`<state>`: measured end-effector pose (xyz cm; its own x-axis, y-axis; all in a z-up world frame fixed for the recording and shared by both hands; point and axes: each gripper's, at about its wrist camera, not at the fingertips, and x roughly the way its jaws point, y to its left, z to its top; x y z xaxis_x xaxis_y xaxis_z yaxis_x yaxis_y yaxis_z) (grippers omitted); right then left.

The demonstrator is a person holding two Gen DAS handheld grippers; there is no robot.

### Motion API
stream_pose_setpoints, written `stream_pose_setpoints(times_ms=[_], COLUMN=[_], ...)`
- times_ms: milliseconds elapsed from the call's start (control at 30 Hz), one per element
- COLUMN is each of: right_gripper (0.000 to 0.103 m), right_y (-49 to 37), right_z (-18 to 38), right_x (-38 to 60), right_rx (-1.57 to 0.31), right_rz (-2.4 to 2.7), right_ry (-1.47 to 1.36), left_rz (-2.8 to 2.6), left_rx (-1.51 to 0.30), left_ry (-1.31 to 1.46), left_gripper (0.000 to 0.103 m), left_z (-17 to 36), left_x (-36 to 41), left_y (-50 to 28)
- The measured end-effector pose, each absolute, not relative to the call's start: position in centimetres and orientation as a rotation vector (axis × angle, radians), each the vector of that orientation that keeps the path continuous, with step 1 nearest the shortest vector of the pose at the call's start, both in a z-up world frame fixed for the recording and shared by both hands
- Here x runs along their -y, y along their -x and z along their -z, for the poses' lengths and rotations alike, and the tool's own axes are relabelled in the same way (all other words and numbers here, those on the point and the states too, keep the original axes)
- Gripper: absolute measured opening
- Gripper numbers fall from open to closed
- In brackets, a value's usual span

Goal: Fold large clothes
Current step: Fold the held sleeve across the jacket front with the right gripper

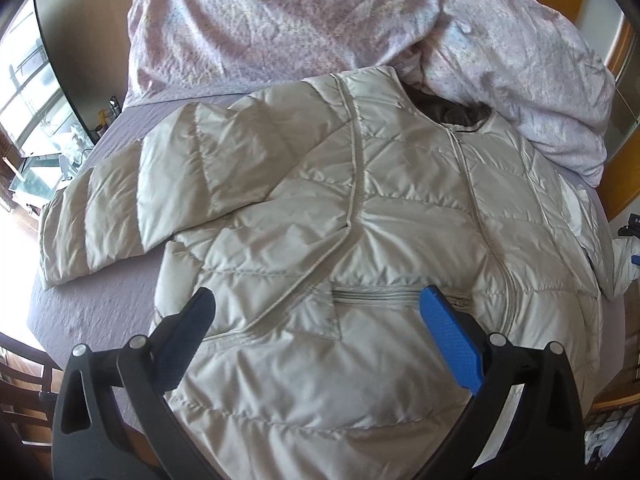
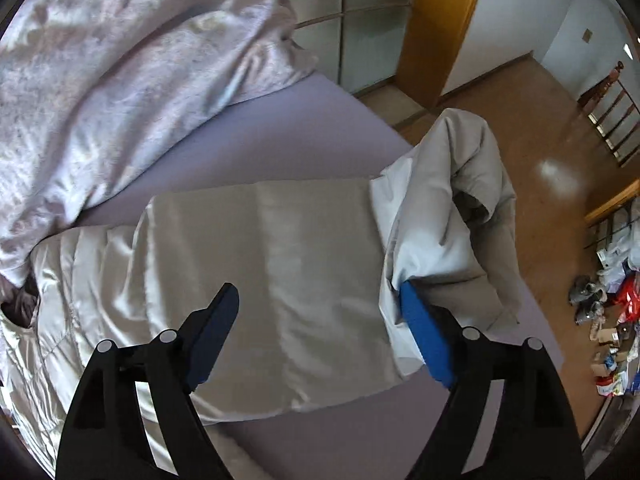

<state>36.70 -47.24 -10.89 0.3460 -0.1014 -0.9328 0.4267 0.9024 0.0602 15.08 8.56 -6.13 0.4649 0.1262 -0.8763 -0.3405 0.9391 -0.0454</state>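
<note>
Right gripper (image 2: pixel 316 308): jaws spread wide, grasping nothing, poised steeply downward over the jacket sleeve (image 2: pixel 256 264); the cuff end (image 2: pixel 452 200) is bunched against the blue finger's tip. Left gripper (image 1: pixel 318 308): likewise released, tilted down over the pocket zip (image 1: pixel 376 294). The quilted puffer jacket (image 1: pixel 400 208) lies front up, zipped, on the bed (image 2: pixel 280 136), collar towards the rumpled duvet (image 1: pixel 280 20), its other sleeve (image 1: pixel 152 196) angled outward. Judged light, soft, springy, with a slick shell; best pinched at cuffs, hem corners or seams, not padded panels.
</note>
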Motion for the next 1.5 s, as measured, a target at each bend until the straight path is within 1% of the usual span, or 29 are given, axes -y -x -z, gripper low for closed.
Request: stream_pose_setpoints(times_ms=[67,100,267,400,667,767,867,933,967,1000,1033,1067,1100,1133,1233,1333,1500], right_gripper=[0.084,0.084,0.084,0.084,0.084,0.082,0.072,0.061,0.057,0.048,0.037,0.031,0.022,0.016,0.009,0.007,0.007], right_y=[-36.1,-36.0,-35.4,-34.4,-34.9,-35.0,-34.8,-34.5,-34.4,-34.2,-34.1,-34.0,-33.9,-33.9,-34.0,-34.0,-34.8], right_z=[9.6,9.5,11.5,14.2,17.1,17.8,18.2,18.3,18.3,18.3,18.2,18.0,17.8,17.7,17.0,15.9,12.6], right_x=[48.7,49.5,54.4,57.2,58.8,59.1,59.1,59.1,59.1,59.1,59.0,59.0,59.0,58.9,58.3,57.2,54.2], right_rx=[-1.089,-1.091,-1.140,-1.196,-1.276,-1.291,-1.303,-1.302,-1.301,-1.297,-1.295,-1.292,-1.287,-1.285,-1.271,-1.240,-1.180], right_rz=[0.359,0.364,0.414,0.464,0.484,0.464,0.455,0.455,0.456,0.458,0.459,0.454,0.444,0.436,0.418,0.395,0.327], right_ry=[-0.352,-0.364,-0.498,-0.571,-0.560,-0.552,-0.530,-0.522,-0.519,-0.515,-0.512,-0.515,-0.525,-0.530,-0.540,-0.547,-0.525], left_rz=[-0.286,-0.285,-0.292,-0.292,-0.276,-0.273,-0.276,-0.277,-0.277,-0.277,-0.276,-0.276,-0.274,-0.272,-0.263,-0.257,-0.250], left_rx=[-1.050,-1.049,-1.054,-1.055,-1.056,-1.055,-1.056,-1.055,-1.054,-1.053,-1.053,-1.053,-1.054,-1.054,-1.050,-1.045,-1.041], left_ry=[0.224,0.224,0.229,0.215,0.187,0.182,0.182,0.181,0.182,0.183,0.183,0.182,0.182,0.182,0.180,0.183,0.189], left_gripper=[0.101,0.101,0.101,0.101,0.101,0.101,0.101,0.101,0.101,0.101,0.101,0.101,0.101,0.101,0.101,0.101,0.101], left_z=[6.1,6.0,6.1,6.0,5.7,5.6,5.6,5.6,5.6,5.5,5.6,5.6,5.6,5.5,5.4,5.2,5.1], left_x=[-8.2,-8.1,-7.9,-7.5,-5.9,-5.4,-5.2,-5.1,-5.1,-5.1,-5.1,-5.1,-5.1,-5.1,-5.0,-5.2,-6.0], left_y=[-15.0,-15.0,-15.0,-15.2,-15.5,-15.5,-15.4,-15.4,-15.3,-15.3,-15.3,-15.3,-15.3,-15.2,-15.0,-14.8,-14.8])
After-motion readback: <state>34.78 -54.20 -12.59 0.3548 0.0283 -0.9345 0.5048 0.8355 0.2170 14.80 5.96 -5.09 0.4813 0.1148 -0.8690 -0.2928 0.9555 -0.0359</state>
